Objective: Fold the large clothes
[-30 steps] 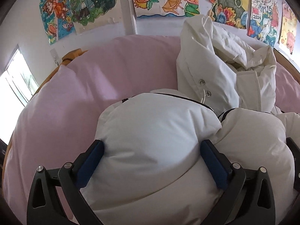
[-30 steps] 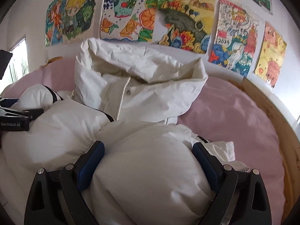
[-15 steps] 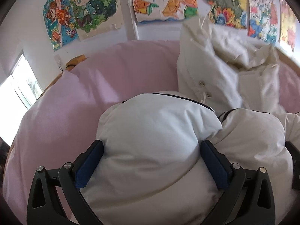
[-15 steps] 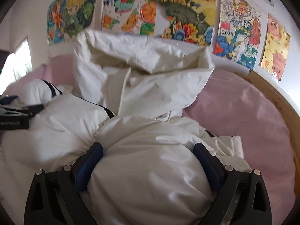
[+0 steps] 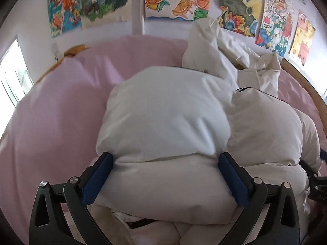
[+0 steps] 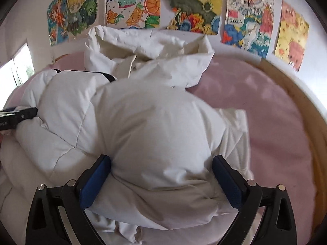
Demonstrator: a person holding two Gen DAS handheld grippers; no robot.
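Note:
A large white puffy down jacket lies bunched on a pink bed sheet. My left gripper has its blue-padded jaws spread wide around a thick fold of the jacket's left side. My right gripper grips a thick fold of the jacket on its right side in the same way. The jacket's hood and collar stand crumpled at the far end, near the wall. The left gripper's body shows at the left edge of the right wrist view.
The pink sheet extends to the right of the jacket. A wooden bed frame runs along the right side. Colourful drawings hang on the white wall behind. A bright window is at the far left.
Both grippers have lifted and pushed their folds of the jacket forward toward the hood. The bundle now covers more of the collar area and the view looks down more steeply.

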